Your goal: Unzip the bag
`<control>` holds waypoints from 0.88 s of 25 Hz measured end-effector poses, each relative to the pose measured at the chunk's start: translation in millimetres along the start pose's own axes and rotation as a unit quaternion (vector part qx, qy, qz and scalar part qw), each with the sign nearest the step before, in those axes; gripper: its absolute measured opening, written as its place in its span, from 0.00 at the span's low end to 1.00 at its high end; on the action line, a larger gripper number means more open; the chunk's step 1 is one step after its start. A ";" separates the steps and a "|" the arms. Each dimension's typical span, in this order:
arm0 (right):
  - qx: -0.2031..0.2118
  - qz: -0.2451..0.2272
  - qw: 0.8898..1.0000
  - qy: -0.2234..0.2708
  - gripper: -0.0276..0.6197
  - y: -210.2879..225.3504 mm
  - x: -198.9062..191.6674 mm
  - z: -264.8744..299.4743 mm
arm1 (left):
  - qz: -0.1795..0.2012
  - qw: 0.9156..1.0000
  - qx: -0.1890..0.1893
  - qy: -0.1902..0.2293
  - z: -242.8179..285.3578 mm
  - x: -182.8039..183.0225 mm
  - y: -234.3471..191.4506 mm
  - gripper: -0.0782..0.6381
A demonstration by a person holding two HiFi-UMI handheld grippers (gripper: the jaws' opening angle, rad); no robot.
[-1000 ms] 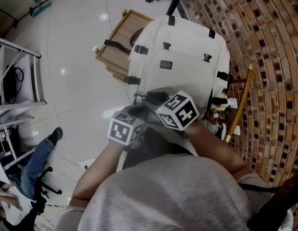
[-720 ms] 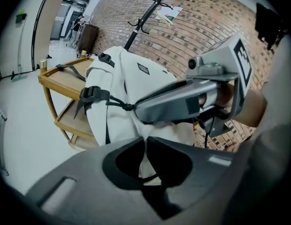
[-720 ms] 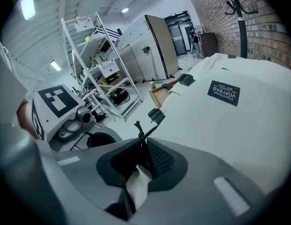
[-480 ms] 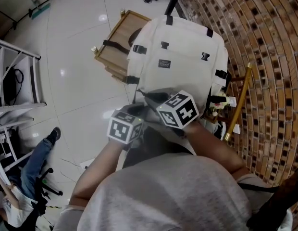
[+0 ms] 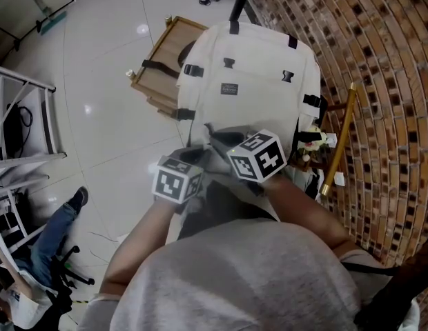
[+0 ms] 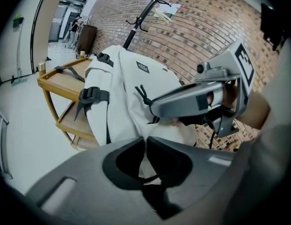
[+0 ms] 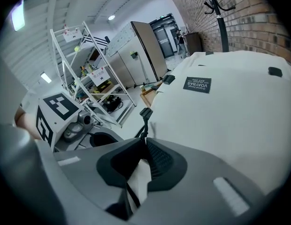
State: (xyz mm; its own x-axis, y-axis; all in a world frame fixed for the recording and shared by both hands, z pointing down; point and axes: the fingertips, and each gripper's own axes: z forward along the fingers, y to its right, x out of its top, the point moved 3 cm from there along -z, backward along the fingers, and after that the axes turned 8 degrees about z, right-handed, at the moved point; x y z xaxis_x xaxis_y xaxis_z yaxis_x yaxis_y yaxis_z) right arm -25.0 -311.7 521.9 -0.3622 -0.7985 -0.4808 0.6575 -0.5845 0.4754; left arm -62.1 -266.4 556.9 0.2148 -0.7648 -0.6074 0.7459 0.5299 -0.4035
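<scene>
Beside the brick wall (image 5: 380,81) stands the white bag (image 5: 248,95), its cloth pinched by the left gripper (image 6: 145,139), while the right gripper (image 7: 144,143) pinches the thin black zip cord (image 7: 145,120), which might slip out if yanked sideways.

Dark patch (image 7: 197,85) reading "VOYABAG" on white backpack (image 7: 230,125), smaller line beneath unreadable

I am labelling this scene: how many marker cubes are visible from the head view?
2: the left cube on the left gripper, the right cube on the right gripper. None seems hidden.

Head overhead; 2 gripper views share bag (image 5: 255,81)
</scene>
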 end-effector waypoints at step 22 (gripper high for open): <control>-0.044 0.047 0.997 0.038 0.09 25.1 -11.0 -27.0 | -0.021 1.000 0.005 0.009 -2.5 -2.3 -1.1 0.15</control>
State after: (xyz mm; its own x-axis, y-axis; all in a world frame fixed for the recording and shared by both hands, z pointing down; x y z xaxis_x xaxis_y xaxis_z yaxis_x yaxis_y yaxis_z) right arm 13.3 -313.7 519.1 -0.2475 -0.8334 -0.4942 0.7431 -0.4905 0.4552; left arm -64.9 -264.3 557.0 0.1721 -0.7792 -0.6027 0.7605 0.4940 -0.4214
